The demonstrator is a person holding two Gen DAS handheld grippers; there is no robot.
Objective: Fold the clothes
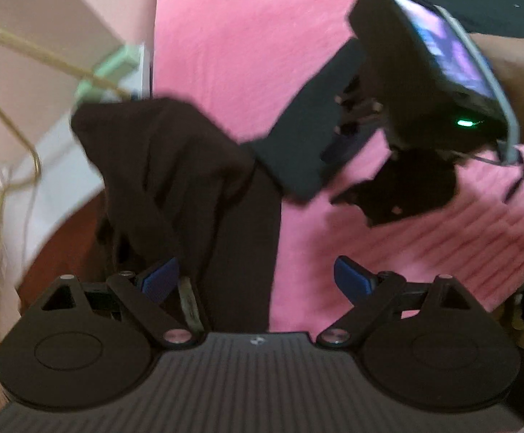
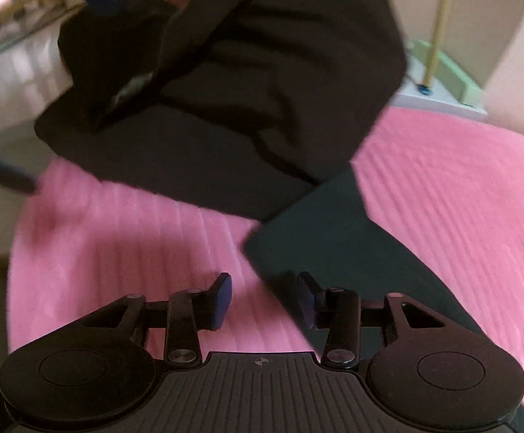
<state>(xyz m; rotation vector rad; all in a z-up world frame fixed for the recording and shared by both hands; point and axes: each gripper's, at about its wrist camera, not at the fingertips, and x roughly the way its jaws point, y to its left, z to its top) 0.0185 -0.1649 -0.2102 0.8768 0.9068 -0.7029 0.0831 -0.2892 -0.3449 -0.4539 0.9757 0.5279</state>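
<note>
Dark garment [image 1: 175, 166] lying rumpled and bunched near the edge of the pink blanket [image 1: 247, 36], one flat strip [image 2: 334, 238] trailing toward the right gripper [image 2: 264, 301]; looking soft, light and floppy, likely sagging unless pinched at a hem or corner. Left gripper [image 1: 256, 276] standing wide open over the cloth, clamping nothing. Right gripper gaping partway, right finger touching or just over the strip's edge, not gripping.

Black grippers [image 1: 256, 276], blue-padded jaws
</note>
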